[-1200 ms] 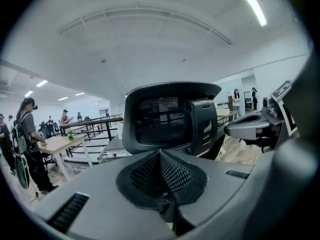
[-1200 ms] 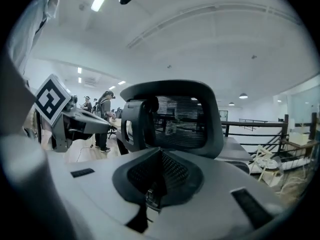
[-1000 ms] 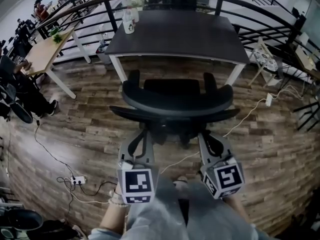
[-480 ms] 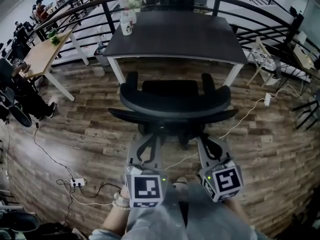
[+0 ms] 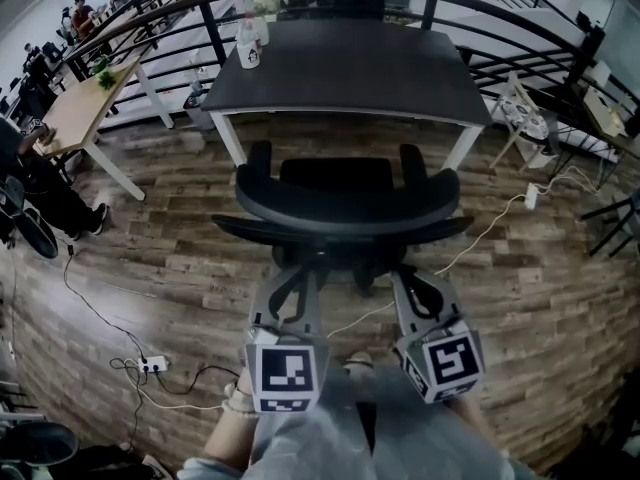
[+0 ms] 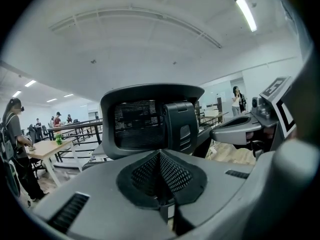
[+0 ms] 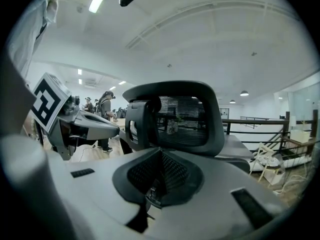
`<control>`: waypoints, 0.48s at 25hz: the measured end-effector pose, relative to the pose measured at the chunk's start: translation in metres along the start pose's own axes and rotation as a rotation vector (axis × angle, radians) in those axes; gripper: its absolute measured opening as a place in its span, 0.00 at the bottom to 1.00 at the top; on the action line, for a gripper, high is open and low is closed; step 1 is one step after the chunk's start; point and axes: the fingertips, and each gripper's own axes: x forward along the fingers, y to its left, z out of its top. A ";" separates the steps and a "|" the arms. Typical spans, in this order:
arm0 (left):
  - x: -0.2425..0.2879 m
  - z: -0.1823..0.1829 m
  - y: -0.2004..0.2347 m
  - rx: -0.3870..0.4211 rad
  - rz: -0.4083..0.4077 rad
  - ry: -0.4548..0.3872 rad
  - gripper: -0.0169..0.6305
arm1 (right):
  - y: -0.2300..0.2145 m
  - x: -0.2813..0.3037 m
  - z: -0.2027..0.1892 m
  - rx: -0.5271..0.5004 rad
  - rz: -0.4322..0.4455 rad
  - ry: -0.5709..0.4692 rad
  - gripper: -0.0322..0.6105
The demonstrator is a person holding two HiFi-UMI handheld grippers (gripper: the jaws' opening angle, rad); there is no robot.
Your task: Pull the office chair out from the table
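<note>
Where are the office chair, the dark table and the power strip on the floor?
office chair [image 5: 348,206], head view, on the curved top of its back.
dark table [image 5: 360,68], head view, on a bare part of its top.
power strip [image 5: 153,364], head view, on its white body.

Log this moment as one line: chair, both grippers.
office chair: standing clear of table | left gripper: shut, empty, behind chair back | right gripper: shut, empty, behind chair back

Bright even overhead light, soft shadows; heavy fisheye warp w/ dark vignette at edges.
</note>
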 end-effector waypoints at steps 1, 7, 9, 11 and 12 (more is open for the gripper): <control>0.000 0.000 0.000 0.000 0.000 -0.002 0.04 | 0.000 0.000 0.000 -0.002 0.001 -0.002 0.06; 0.000 -0.002 0.000 -0.003 0.000 0.005 0.04 | 0.004 -0.001 0.000 0.006 0.019 0.003 0.06; 0.001 -0.001 -0.001 -0.011 0.001 0.010 0.04 | 0.004 -0.001 -0.001 0.006 0.020 0.015 0.06; 0.002 -0.001 -0.001 -0.016 0.000 0.008 0.04 | 0.004 0.000 -0.002 -0.006 0.026 0.026 0.05; 0.002 -0.001 -0.001 -0.014 -0.001 0.007 0.04 | 0.005 0.001 -0.002 -0.010 0.028 0.030 0.05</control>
